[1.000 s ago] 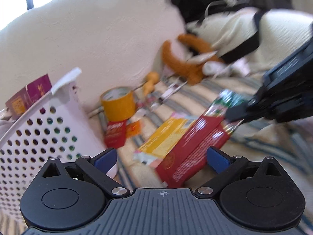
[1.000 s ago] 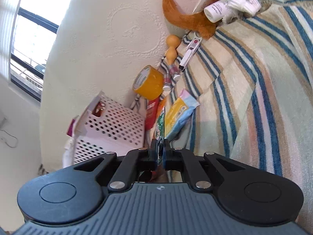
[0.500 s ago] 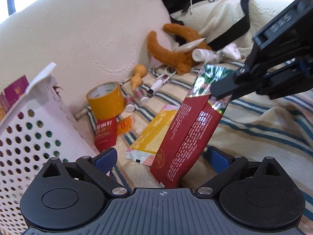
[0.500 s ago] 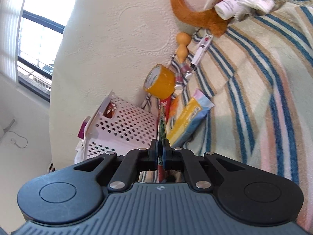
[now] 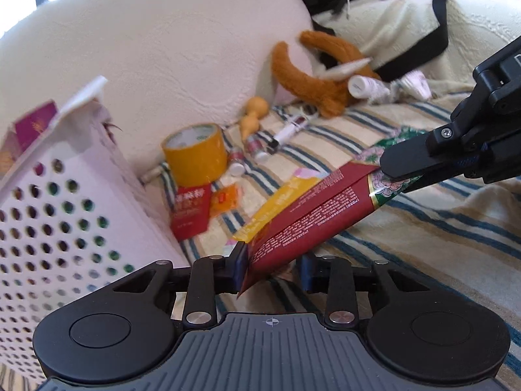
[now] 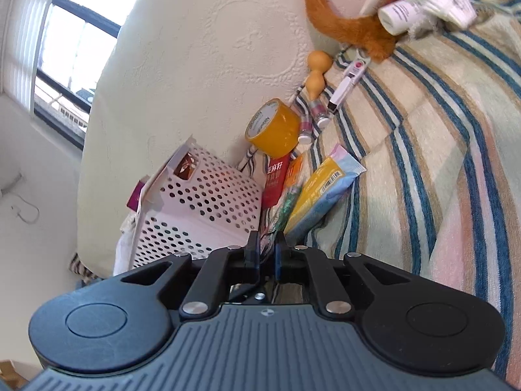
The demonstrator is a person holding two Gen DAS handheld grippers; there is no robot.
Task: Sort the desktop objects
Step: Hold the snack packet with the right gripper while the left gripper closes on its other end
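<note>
A striped blanket (image 6: 439, 137) in cream, teal and pink is spread over the surface, backed by a large cream textured cushion (image 5: 169, 42). Bright daylight is admitted through a dark-framed window (image 6: 65, 52) set in a white wall (image 6: 29, 228).

pouch (image 5: 312, 215): long dark-red packet, green floral top end, tilted, bottom corner between the left jaws, top end in the right jaws
basket (image 5: 65, 215): white perforated, left of the jaws
</note>
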